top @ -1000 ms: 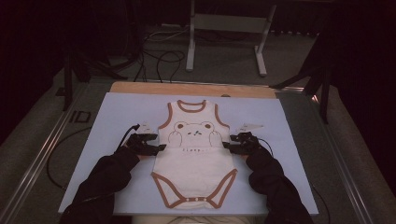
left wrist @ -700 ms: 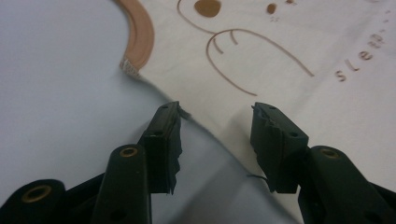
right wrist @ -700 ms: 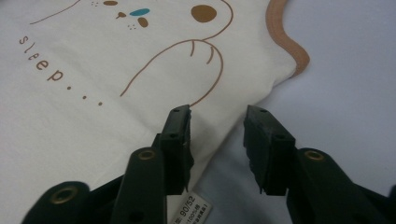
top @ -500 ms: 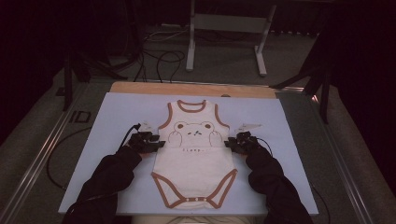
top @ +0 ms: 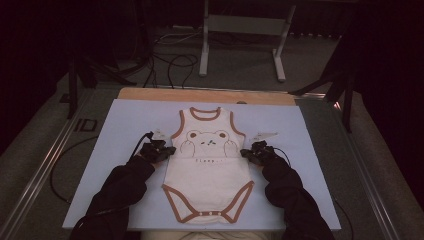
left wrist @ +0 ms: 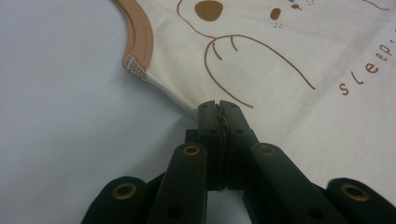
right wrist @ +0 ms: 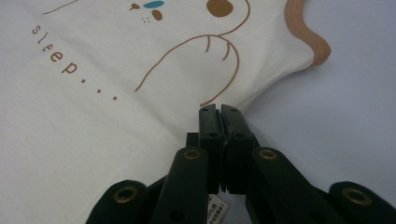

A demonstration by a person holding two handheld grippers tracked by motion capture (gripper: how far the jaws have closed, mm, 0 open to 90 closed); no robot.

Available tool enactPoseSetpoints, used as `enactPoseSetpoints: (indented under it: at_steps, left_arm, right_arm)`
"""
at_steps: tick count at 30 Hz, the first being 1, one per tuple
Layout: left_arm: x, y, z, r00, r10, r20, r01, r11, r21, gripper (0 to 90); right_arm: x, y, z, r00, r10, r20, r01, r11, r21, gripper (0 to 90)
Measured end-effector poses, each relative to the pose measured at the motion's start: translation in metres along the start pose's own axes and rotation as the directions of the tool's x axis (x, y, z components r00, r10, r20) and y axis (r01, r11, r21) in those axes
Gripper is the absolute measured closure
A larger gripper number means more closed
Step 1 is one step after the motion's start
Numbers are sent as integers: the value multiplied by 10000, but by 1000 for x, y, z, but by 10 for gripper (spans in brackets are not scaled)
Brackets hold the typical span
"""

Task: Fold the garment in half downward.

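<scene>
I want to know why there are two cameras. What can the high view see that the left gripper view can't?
High view: the whole bodysuit flat on the blue mat, both sleeves, the right gripper at the suit's other side, and a metal stand behind.
Left gripper view: close up, the left gripper with jaws shut, pinching the suit's side edge, and the stitched armhole trim.
Both: the bear print, the word "sleep" and the mat.
</scene>
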State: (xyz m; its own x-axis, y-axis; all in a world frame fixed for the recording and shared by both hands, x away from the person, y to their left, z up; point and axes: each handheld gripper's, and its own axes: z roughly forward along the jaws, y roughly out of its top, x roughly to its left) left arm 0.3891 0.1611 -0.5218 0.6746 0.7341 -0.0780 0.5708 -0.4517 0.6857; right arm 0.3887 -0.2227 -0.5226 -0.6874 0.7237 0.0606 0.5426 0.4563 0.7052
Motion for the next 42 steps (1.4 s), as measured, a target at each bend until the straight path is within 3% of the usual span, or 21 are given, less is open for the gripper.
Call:
enactPoseSetpoints:
  at_steps: [2, 6, 12, 31, 42]
  left_arm:
    - [-1, -1, 0, 9998, 175, -78, -175, 9998, -62, 900]
    - [1, -3, -1, 9998, -176, 59, 177, 9995, -243, 900]
    - [-1, 1, -8, 10000, 44, 37, -43, 9996, -290, 900]
    - [0, 3, -29, 9992, -117, 378, 144, 9973, -718, 900]
    - [-12, 1, -46, 9969, 320, 724, -263, 9965, -788, 900]
  right_arm:
    - [0, 0, 0, 10000, -2, 0, 2, 10000, 5, 892]
    - [0, 1, -2, 10000, -40, 30, 41, 10000, -62, 898]
    - [0, 3, -7, 10000, -11, -28, 10, 9994, -342, 899]
    - [3, 6, -28, 9997, -35, -255, 13, 9965, -839, 899]
    - [11, 0, -42, 9993, -209, -312, 178, 9953, -954, 899]
